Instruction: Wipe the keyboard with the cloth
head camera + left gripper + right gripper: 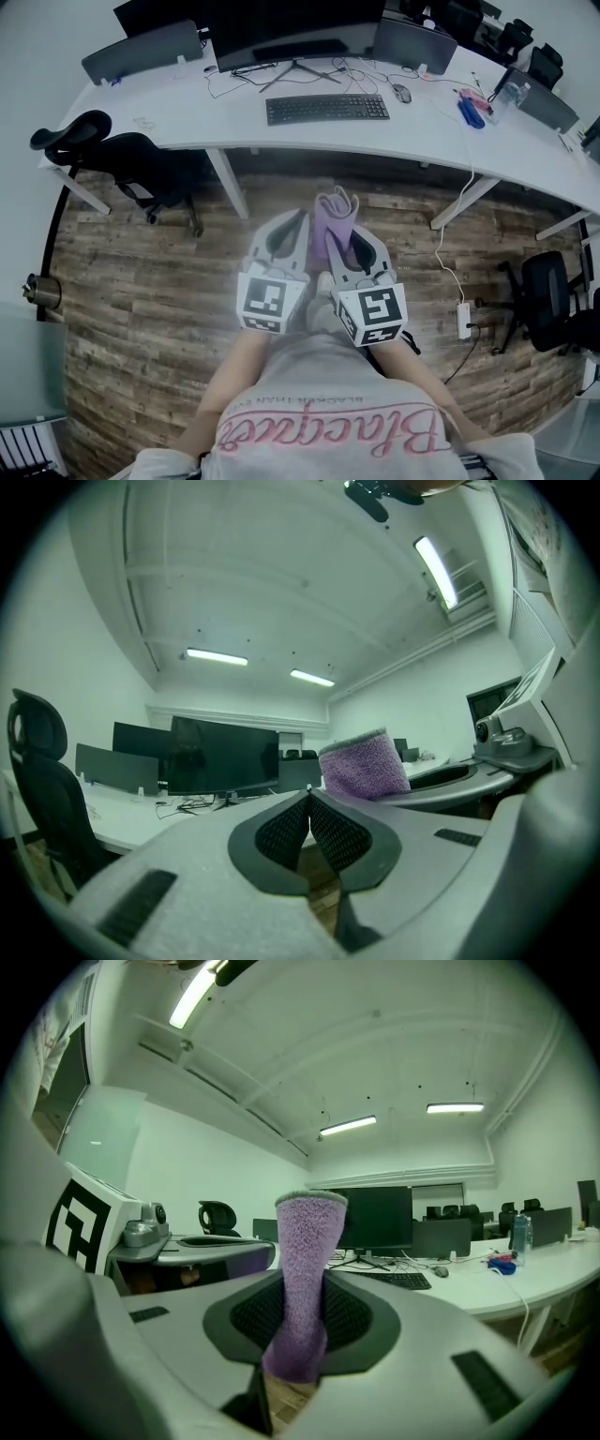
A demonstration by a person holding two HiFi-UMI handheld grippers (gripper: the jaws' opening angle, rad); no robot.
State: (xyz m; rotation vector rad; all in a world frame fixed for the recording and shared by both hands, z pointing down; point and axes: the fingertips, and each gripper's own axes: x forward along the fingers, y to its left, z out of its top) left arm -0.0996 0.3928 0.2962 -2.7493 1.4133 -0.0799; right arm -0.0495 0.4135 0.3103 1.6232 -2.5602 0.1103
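**Head view.** The shirt at 6 o'clock carries pink script lettering, seen upside down and too warped to read. Two grippers sit centre frame, each with one cube bearing a black-and-white square marker. The left gripper (291, 225) is empty; the right gripper (343, 234) holds a purple cloth (333, 214) that stands up toward 12 o'clock. One black keyboard (327, 109) lies on the white curved desk (187, 122) at 12 o'clock, well apart from the cloth, with a mouse (402, 93) at its 3 o'clock. Two black office chairs (127, 159) stand on the wood-plank floor (131, 281), at 9 and 3 o'clock.

**Left gripper view.** The ribbed black pads (286, 832) are pressed together with nothing between them. The fuzzy cloth shows at 1 o'clock, and a dark monitor (223, 757) at 10 o'clock.

**Right gripper view.** The jaws are clenched on the terry cloth, which rises as a folded strip. The keyboard lies at 3 o'clock.
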